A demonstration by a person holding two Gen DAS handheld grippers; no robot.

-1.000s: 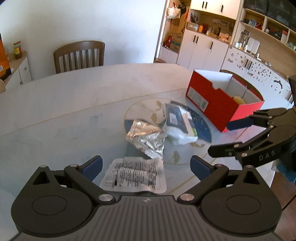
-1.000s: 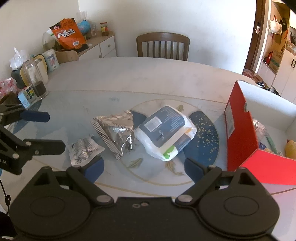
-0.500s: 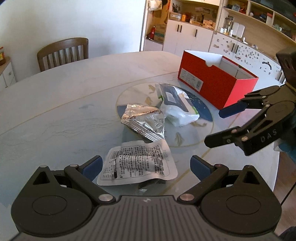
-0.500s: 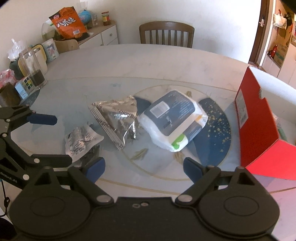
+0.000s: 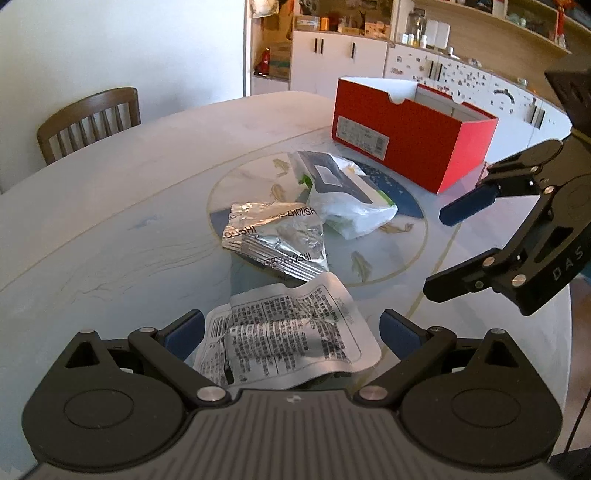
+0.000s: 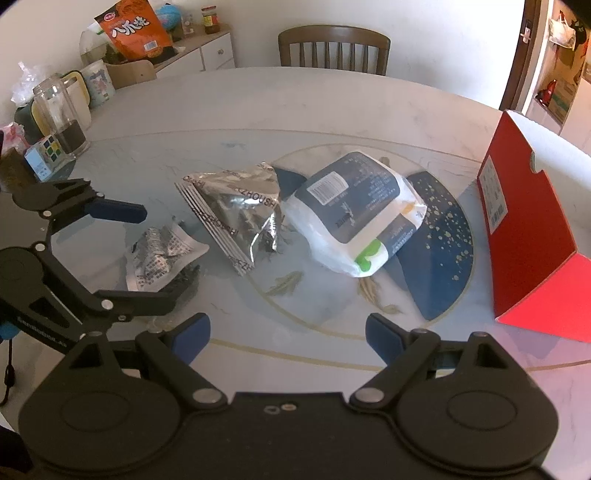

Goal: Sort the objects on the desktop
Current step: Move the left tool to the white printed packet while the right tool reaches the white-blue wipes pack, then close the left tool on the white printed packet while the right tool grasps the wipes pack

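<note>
A small flat white printed sachet (image 5: pixel 291 328) lies on the round table between the tips of my left gripper (image 5: pixel 291 332), which is open around it; it also shows in the right wrist view (image 6: pixel 159 254). A crumpled silver foil packet (image 5: pixel 277 240) (image 6: pixel 236 214) lies beyond it. A white and dark wet-wipes pack (image 5: pixel 343 195) (image 6: pixel 358 218) lies past that. A red open box (image 5: pixel 410 136) (image 6: pixel 532 236) stands at the far right. My right gripper (image 6: pixel 288 332) is open and empty, above the table in front of the wipes pack.
A glass jar (image 6: pixel 62 122), a small cube toy (image 6: pixel 44 155), mugs and an orange snack bag (image 6: pixel 133 33) crowd the table's left edge and sideboard. A wooden chair (image 6: pixel 332 48) stands behind the table. Cabinets (image 5: pixel 340 62) line the back wall.
My left gripper has moved forward and lower, so the white sachet now lies between its open fingers. My right gripper has moved slightly closer to the items on the table.
</note>
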